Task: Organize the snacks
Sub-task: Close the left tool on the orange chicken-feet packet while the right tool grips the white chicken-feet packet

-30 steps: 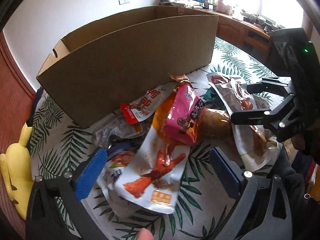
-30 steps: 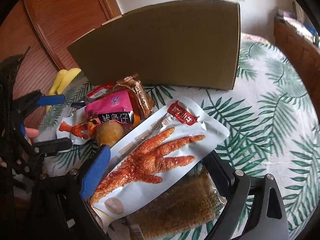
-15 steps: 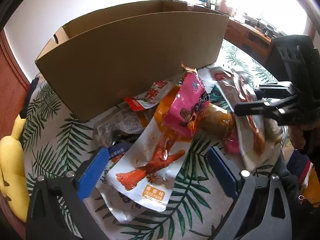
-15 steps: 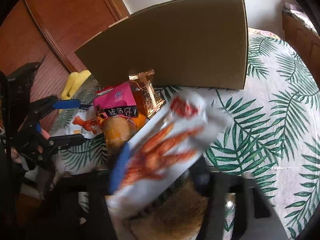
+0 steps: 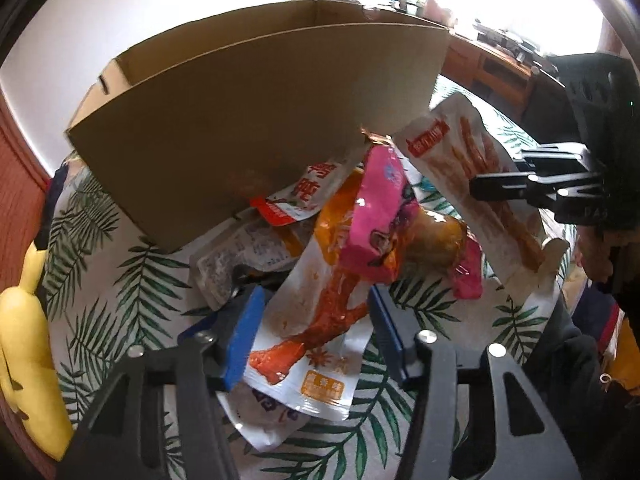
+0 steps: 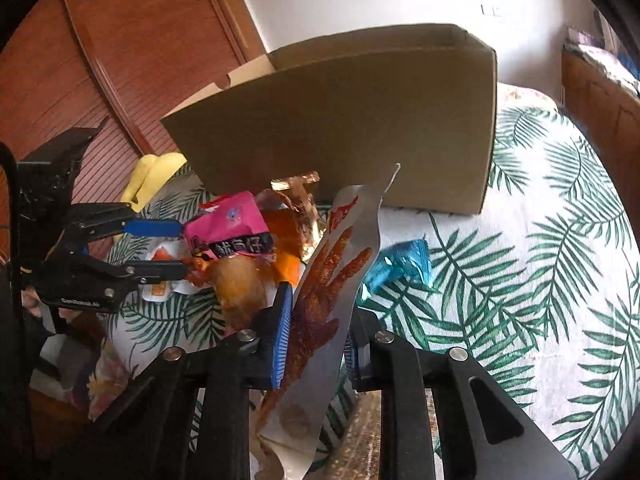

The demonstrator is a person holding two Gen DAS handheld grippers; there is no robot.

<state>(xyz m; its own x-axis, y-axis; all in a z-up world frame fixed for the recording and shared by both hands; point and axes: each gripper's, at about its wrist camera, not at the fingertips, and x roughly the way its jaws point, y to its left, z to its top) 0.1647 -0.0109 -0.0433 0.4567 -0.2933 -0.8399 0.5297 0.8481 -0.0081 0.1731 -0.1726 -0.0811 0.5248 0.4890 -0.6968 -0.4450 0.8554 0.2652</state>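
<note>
A heap of snack packets lies on the leaf-print tablecloth (image 6: 540, 280) in front of an open cardboard box (image 5: 256, 128). My right gripper (image 6: 320, 312) is shut on a white chicken-foot packet (image 6: 332, 272), which stands on edge above the cloth. The left wrist view shows that packet (image 5: 460, 152) raised at the right, with the right gripper (image 5: 476, 188) clamped on it. My left gripper (image 5: 314, 320) is closing around another white chicken-foot packet (image 5: 316, 344); its blue pads (image 5: 244, 336) flank the packet's edges without squeezing it. A pink packet (image 5: 380, 208) lies on top.
A red-and-white packet (image 5: 308, 192) and an amber pouch (image 5: 432, 240) sit in the heap. A blue foil wrapper (image 6: 400, 268) lies to the right of the held packet. A yellow plush toy (image 5: 28, 352) is at the table's left edge. Wooden cabinets stand behind.
The right gripper shut on its chicken-foot packet and lifted it up on edge, uncovering a blue wrapper. The left gripper's jaws narrowed around the other packet and came closer to the heap.
</note>
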